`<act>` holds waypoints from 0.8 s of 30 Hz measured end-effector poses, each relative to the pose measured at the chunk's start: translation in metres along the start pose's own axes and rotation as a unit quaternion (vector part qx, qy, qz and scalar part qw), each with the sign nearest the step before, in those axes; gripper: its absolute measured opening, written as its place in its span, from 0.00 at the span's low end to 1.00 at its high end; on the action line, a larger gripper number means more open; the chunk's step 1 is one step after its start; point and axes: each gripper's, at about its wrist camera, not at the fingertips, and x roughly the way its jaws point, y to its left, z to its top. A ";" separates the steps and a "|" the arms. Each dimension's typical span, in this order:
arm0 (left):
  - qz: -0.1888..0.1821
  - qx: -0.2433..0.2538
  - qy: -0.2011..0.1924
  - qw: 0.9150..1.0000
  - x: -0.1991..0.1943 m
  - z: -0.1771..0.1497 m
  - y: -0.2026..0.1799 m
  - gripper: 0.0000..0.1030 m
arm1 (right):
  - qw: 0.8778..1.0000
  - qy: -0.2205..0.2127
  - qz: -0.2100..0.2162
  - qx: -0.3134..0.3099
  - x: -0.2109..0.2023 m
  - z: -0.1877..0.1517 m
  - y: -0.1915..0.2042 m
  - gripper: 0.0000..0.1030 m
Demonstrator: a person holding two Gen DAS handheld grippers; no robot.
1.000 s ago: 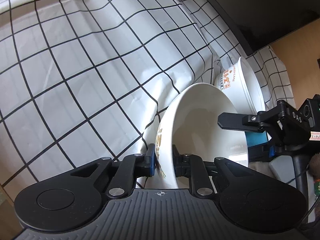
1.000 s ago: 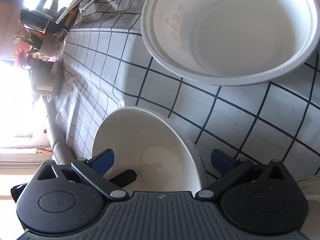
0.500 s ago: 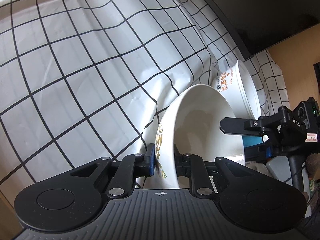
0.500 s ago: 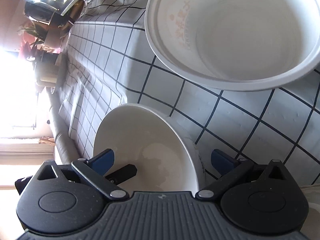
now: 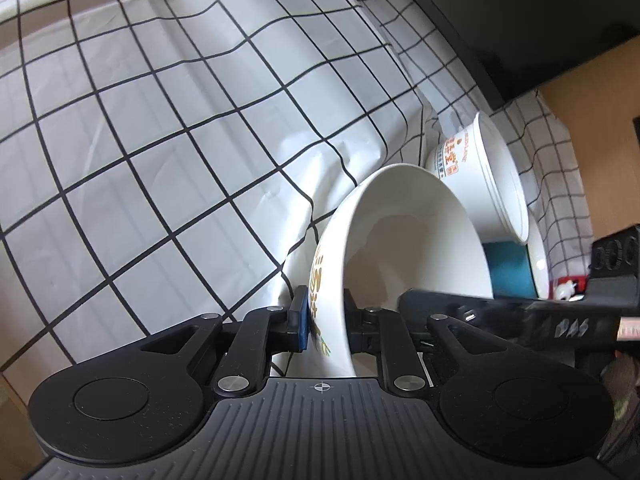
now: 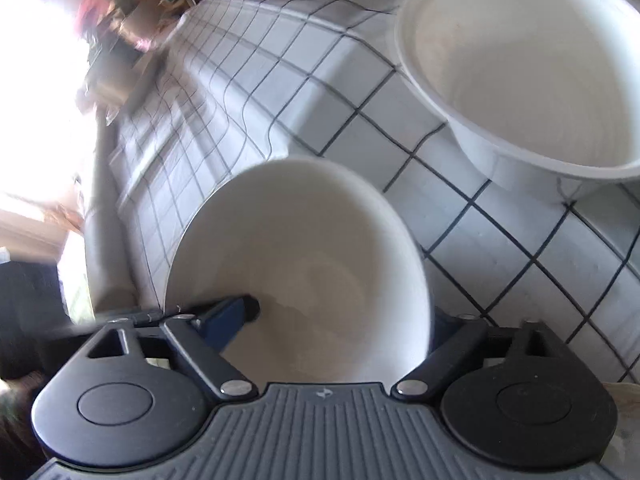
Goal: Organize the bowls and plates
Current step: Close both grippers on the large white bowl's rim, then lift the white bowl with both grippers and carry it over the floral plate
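A white ceramic bowl with orange lettering (image 5: 400, 240) is tilted, held above the checked tablecloth (image 5: 160, 140). My left gripper (image 5: 325, 316) is shut on its rim, one pad outside and one inside. In the right wrist view the same bowl (image 6: 304, 264) fills the middle; my right gripper (image 6: 344, 320) is open, one finger (image 6: 228, 314) inside the bowl and the other outside its right rim, not clamped. A white paper noodle bowl (image 5: 480, 172) stands beyond it, also in the right wrist view (image 6: 528, 68).
A teal object (image 5: 508, 268) and another white dish rim (image 5: 538, 256) sit behind the bowls. A dark table edge (image 5: 460, 40) borders the cloth. Blurred clutter and bright window light lie at the far left of the right wrist view (image 6: 120, 20).
The right gripper has moved in low over the held bowl, one finger now inside it. The bowl has shifted nearer the paper bowl; the right wrist view is motion-blurred.
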 end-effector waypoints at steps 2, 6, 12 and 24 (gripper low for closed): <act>0.011 0.002 0.014 1.000 0.000 0.003 -0.002 0.14 | 0.999 -0.006 -0.025 -0.018 -0.002 -0.004 0.003 0.69; 0.026 0.015 0.036 0.999 0.001 0.004 -0.007 0.14 | 0.999 -0.011 -0.043 -0.008 -0.007 -0.004 -0.005 0.45; 0.030 0.017 0.039 0.999 0.002 0.005 -0.008 0.15 | 0.998 -0.015 -0.065 -0.016 -0.005 -0.007 0.002 0.48; 0.064 0.017 0.043 0.997 -0.018 0.012 -0.013 0.17 | 0.997 -0.030 -0.041 0.061 -0.018 -0.016 0.012 0.40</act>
